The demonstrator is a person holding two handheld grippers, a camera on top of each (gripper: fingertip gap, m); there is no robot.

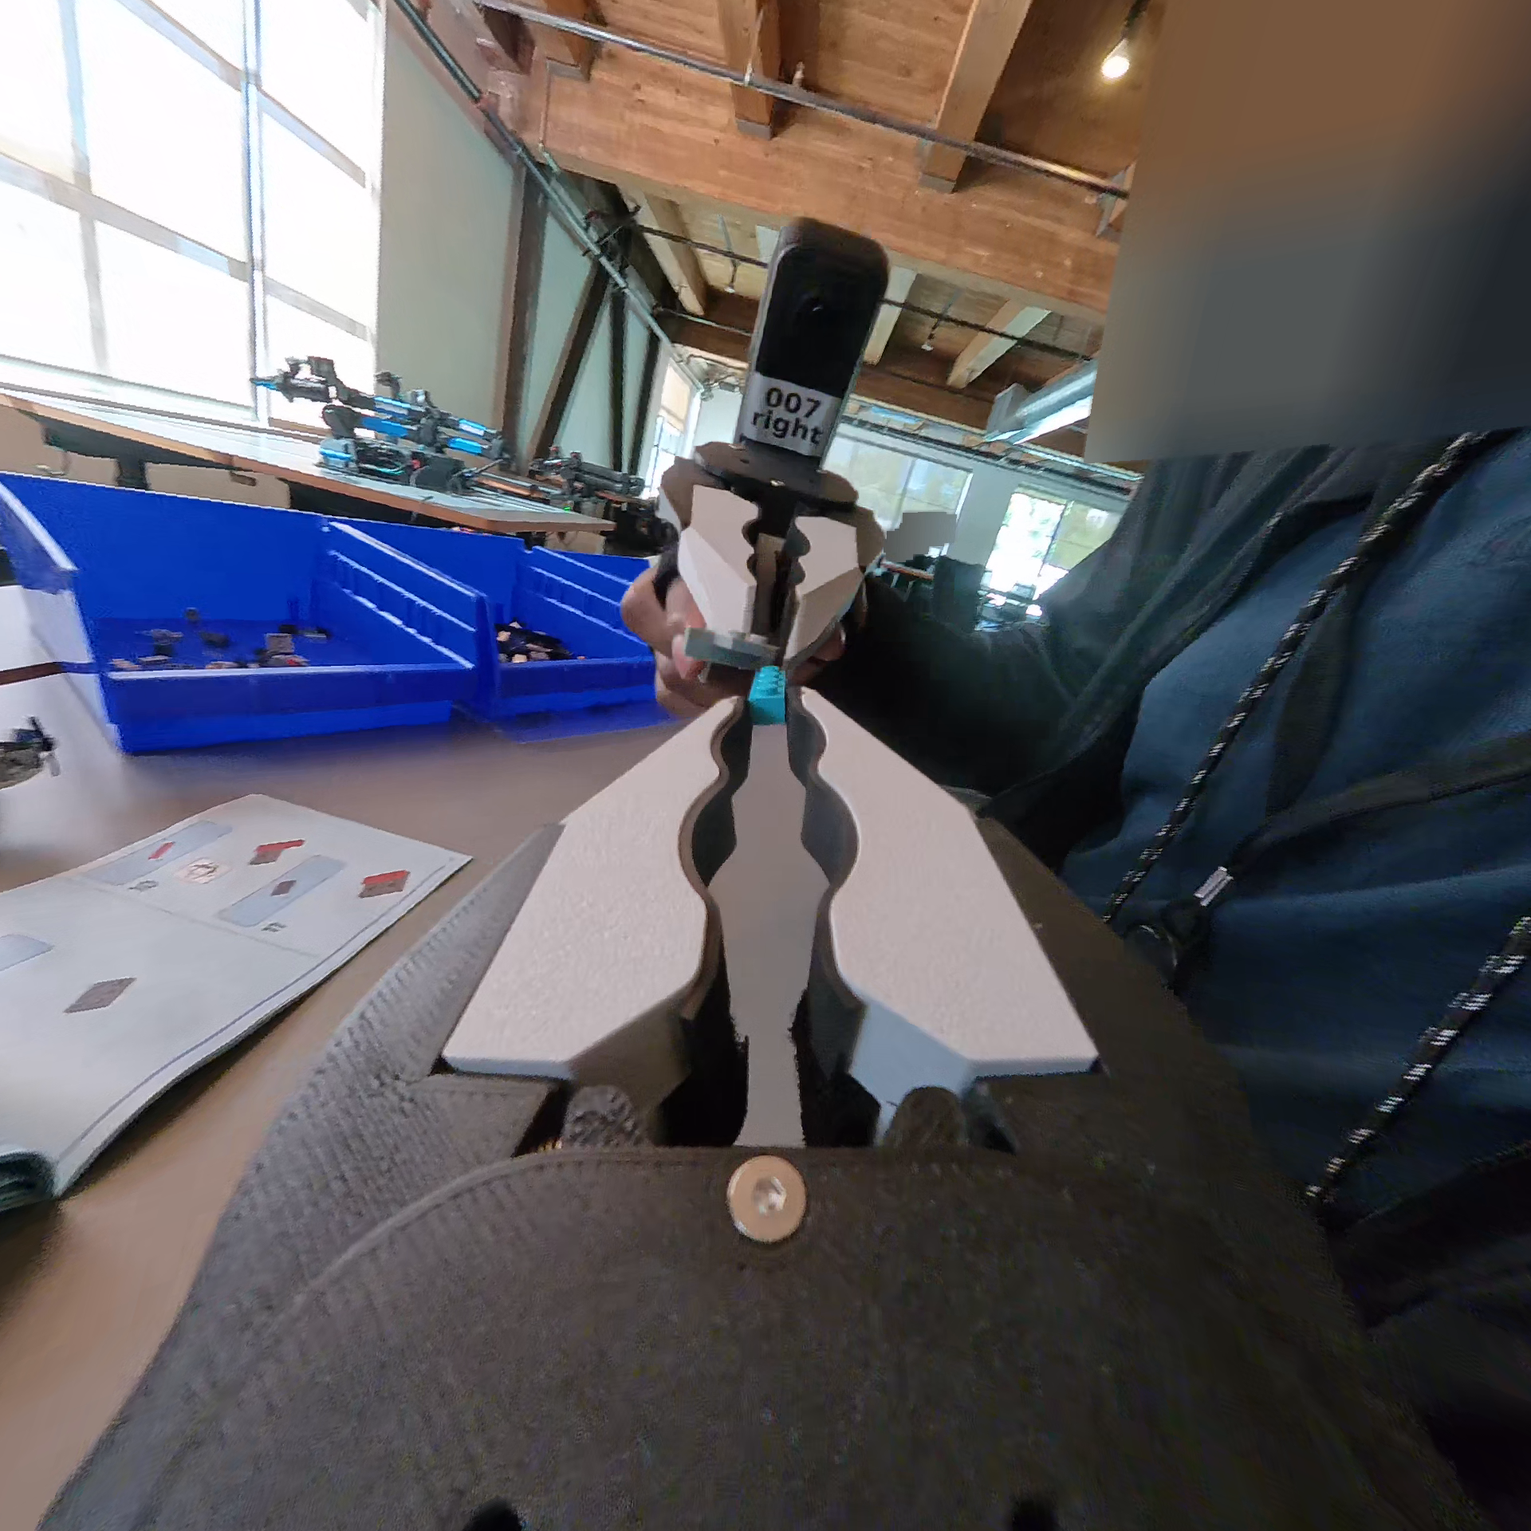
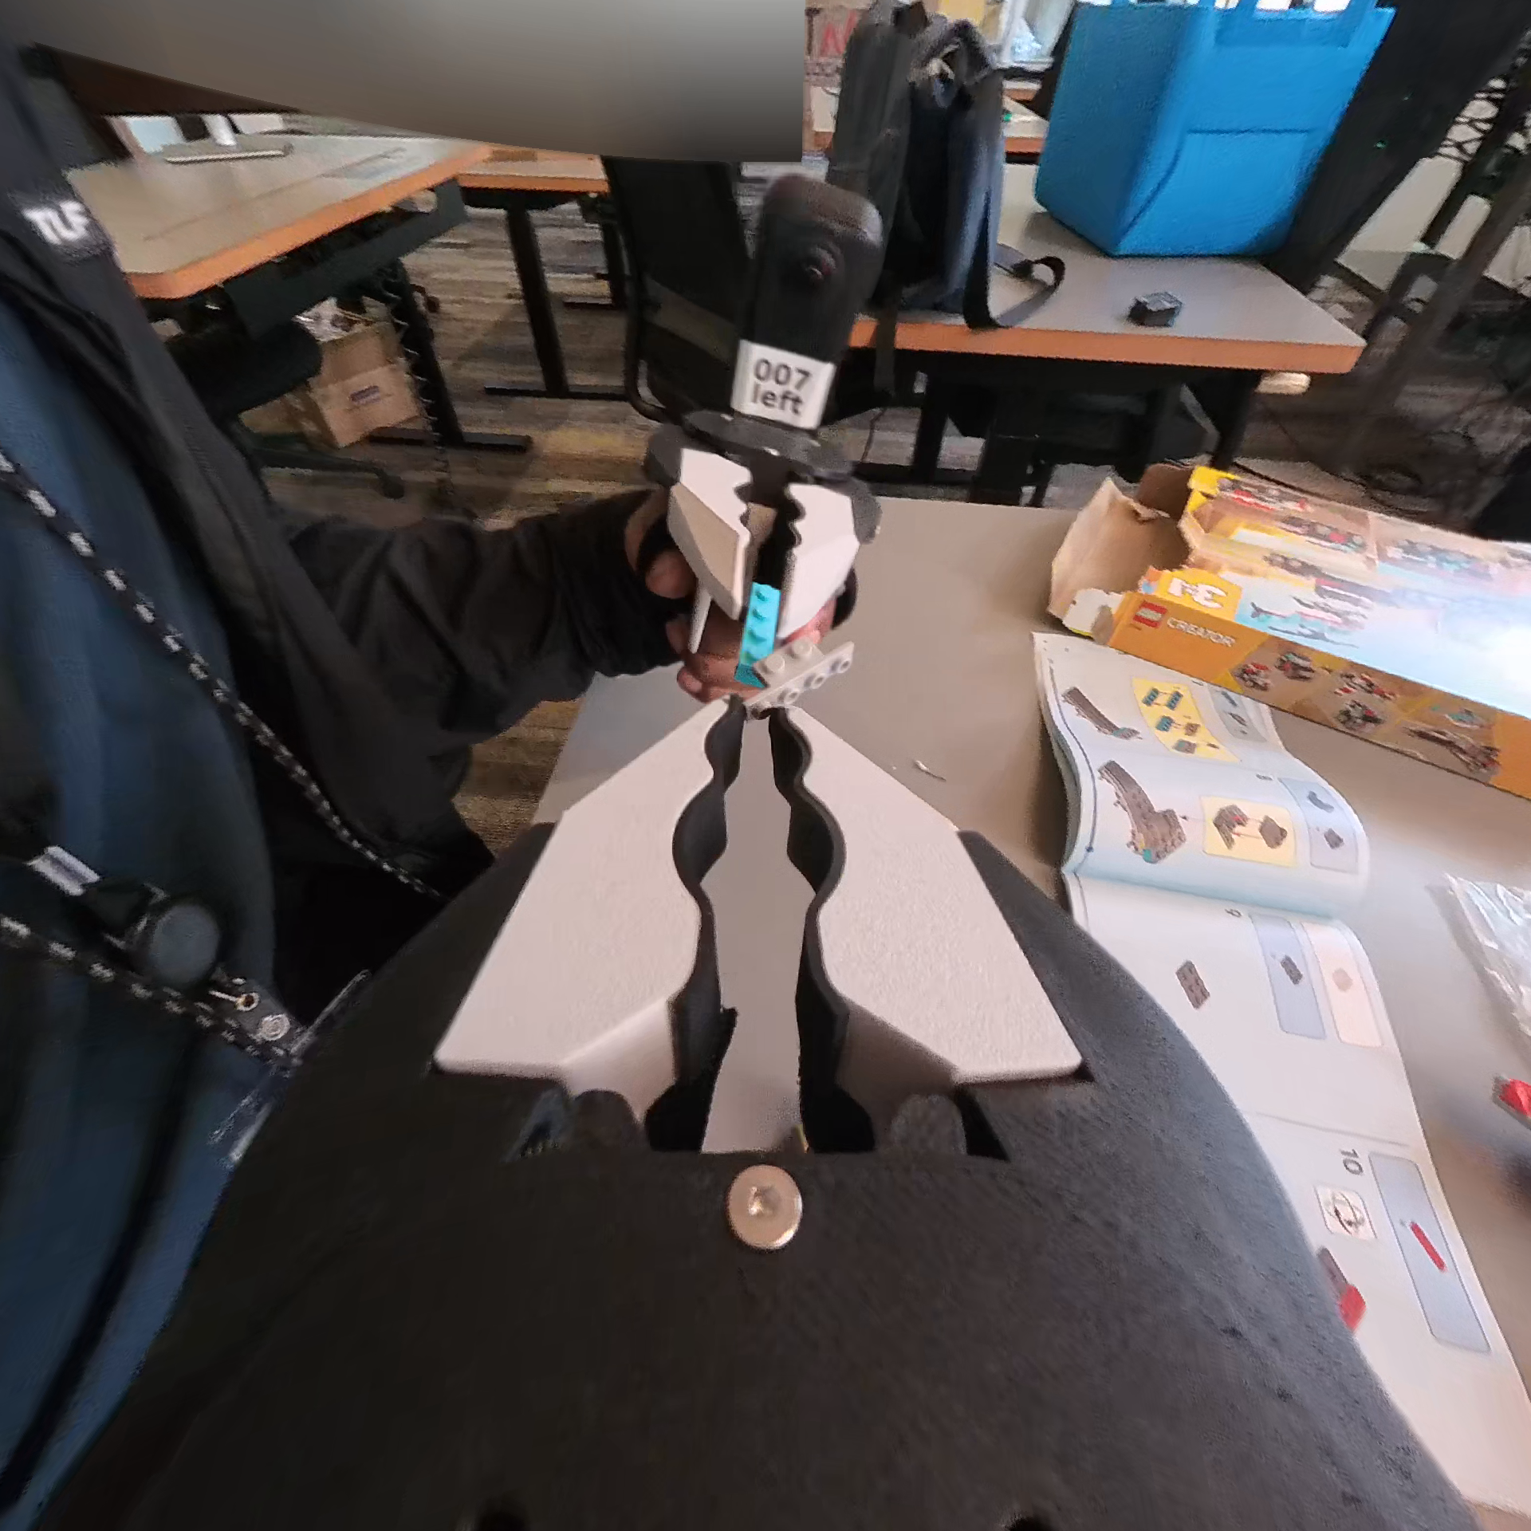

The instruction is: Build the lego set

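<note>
My left gripper point(image 1: 770, 714) is shut on a teal brick point(image 1: 766, 696) and holds it up in the air. My right gripper point(image 2: 750, 708) faces it and is shut on a light grey studded plate point(image 2: 804, 667). In the left wrist view the right gripper point(image 1: 766, 642) holds the grey plate point(image 1: 725, 652) just above the teal brick. In the right wrist view the left gripper point(image 2: 762, 642) holds the teal brick point(image 2: 760, 617) against the plate's edge. The two pieces touch, above the table's near edge.
Two blue bins point(image 1: 290, 663) with loose pieces stand on the table. An open instruction booklet point(image 2: 1201, 828) lies flat, with the set's box point(image 2: 1325, 630) behind it. Red pieces point(image 2: 1516, 1093) and a plastic bag point(image 2: 1491, 928) lie at the right. A person's dark jacket point(image 1: 1243, 746) is close by. The grippers are tip to tip, or close to it.
</note>
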